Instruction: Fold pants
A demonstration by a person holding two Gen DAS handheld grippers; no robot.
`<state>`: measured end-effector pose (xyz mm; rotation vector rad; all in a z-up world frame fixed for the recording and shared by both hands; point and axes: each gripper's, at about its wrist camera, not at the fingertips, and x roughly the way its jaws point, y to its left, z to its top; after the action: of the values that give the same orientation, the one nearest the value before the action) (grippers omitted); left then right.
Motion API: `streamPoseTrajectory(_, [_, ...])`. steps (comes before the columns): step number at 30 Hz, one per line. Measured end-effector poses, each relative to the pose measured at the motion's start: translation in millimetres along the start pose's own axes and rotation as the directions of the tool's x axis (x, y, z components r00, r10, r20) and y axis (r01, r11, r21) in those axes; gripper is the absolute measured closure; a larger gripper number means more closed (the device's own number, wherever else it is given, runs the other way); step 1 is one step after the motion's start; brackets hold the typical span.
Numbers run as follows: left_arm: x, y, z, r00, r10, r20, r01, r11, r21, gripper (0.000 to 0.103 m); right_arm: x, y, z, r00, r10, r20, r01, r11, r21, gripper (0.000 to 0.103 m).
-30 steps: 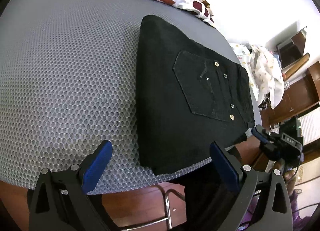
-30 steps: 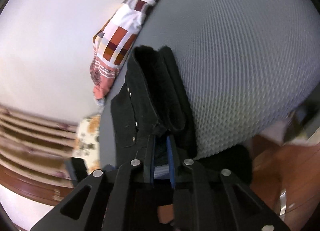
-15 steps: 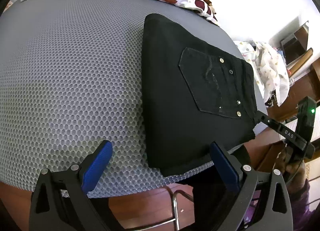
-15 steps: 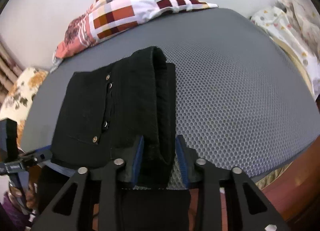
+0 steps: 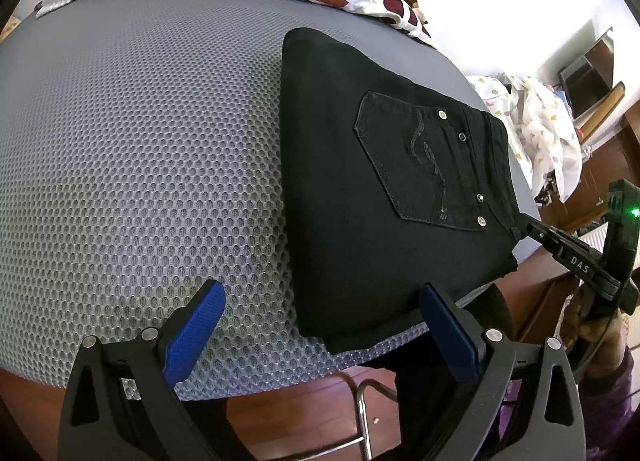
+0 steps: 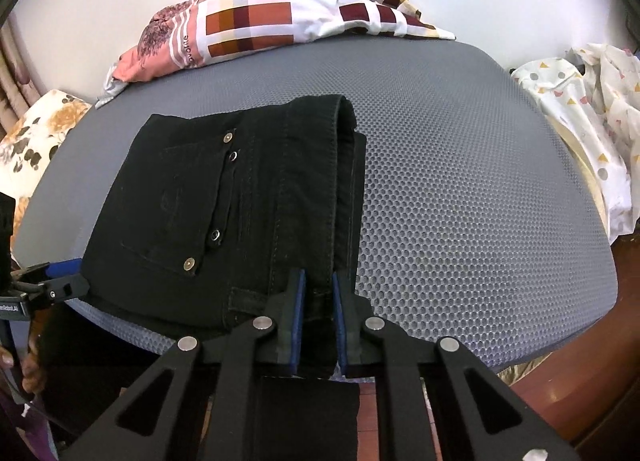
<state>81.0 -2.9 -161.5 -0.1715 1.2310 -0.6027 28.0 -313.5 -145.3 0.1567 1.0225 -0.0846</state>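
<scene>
Black pants (image 5: 384, 189) lie folded on the grey mesh bed (image 5: 140, 149), back pocket up, near the bed's front edge; they also show in the right wrist view (image 6: 224, 213). My left gripper (image 5: 320, 325) is open and empty, at the near corner of the pants. My right gripper (image 6: 319, 301) is shut on the waistband end of the pants at the bed's front edge; it shows at the right in the left wrist view (image 5: 560, 245). The left gripper shows at the left edge of the right wrist view (image 6: 52, 281).
A checkered pillow (image 6: 280, 17) lies at the bed's far edge. A white patterned cloth (image 6: 592, 109) hangs at the right side, a floral cushion (image 6: 36, 133) at the left. Wooden floor and a metal chair frame (image 5: 360, 413) lie below the front edge.
My right gripper has swung round to face along the bed and closed tighter on the waistband end. The pants lie flatter. My left gripper has stayed open and shifted slightly.
</scene>
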Motion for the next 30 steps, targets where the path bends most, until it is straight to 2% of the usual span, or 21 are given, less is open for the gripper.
streamPoseTrajectory(10, [1,-1,1,1.0,0.013,0.0,-0.013,1.0,0.013,0.006,-1,-1,-1,1.0,0.011,-0.006,-0.011,1.0,0.009,0.092])
streamPoseTrajectory(15, [-3,-1,6,0.999,0.052,0.014,-0.052,0.998,0.027,0.006,-2,-13,-5,0.997,0.079,-0.015,-0.077,0.994,0.07,0.093])
streamPoseTrajectory(17, [-5,-2,14,0.998,0.066,0.016,-0.066,0.997,0.037,0.006,2,-25,-4,0.988,0.151,-0.006,-0.149,0.98,0.128,0.091])
streamPoseTrajectory(20, [-13,4,31,0.998,0.038,0.046,-0.04,0.999,0.026,0.006,2,-44,-2,0.969,0.245,0.014,-0.242,0.944,0.223,0.083])
streamPoseTrajectory(22, [-17,10,41,0.998,-0.001,0.067,0.0,1.0,0.014,0.006,2,-55,2,0.969,0.247,0.028,-0.247,0.937,0.246,0.066])
streamPoseTrajectory(25, [-7,17,63,0.996,-0.077,0.038,0.077,0.997,0.016,0.006,9,-63,13,0.963,0.269,0.015,-0.264,0.934,0.241,0.051])
streamPoseTrajectory(30, [22,17,88,0.993,-0.114,-0.02,0.115,0.99,0.077,0.006,37,-63,28,0.957,0.287,-0.041,-0.271,0.935,0.23,0.046])
